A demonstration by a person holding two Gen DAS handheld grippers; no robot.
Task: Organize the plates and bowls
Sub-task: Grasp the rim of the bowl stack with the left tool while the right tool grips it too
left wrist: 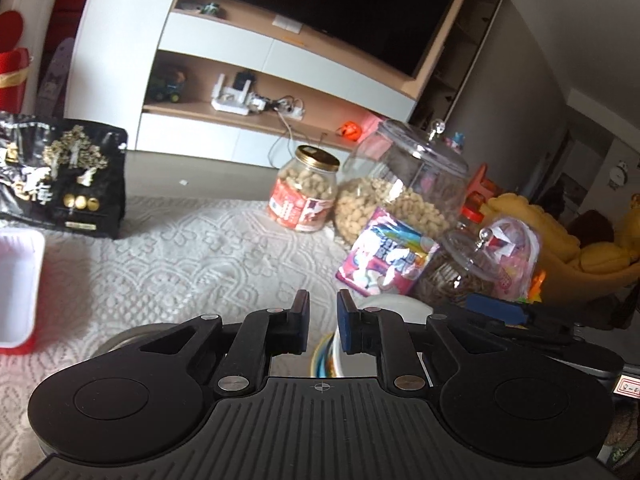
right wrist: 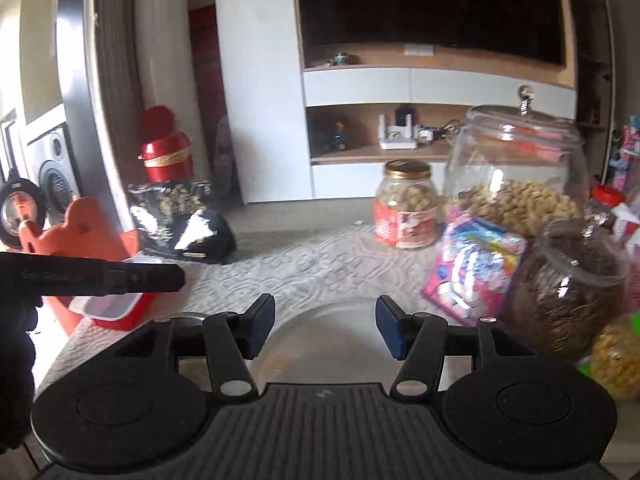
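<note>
My left gripper (left wrist: 323,320) hovers over the white lace tablecloth (left wrist: 192,264), its blue-padded fingers almost together with nothing between the tips. Below it I see a stack of bowls (left wrist: 326,356) with a colourful rim, and a white bowl (left wrist: 386,306) just beyond. A grey plate edge (left wrist: 120,340) shows under its left side. My right gripper (right wrist: 326,322) stands open above a pale round plate (right wrist: 328,344), not touching it. The other gripper's black body (right wrist: 120,278) reaches in from the left, and the right gripper's blue pad (left wrist: 496,311) shows at the right.
A red box with a white inside (left wrist: 20,292) sits at the left table edge, a black snack bag (left wrist: 60,176) behind it. Glass jars of nuts (left wrist: 304,192) (right wrist: 516,184), a pink packet (left wrist: 388,260) and a dark-filled jar (right wrist: 572,288) crowd the right. A TV cabinet stands beyond.
</note>
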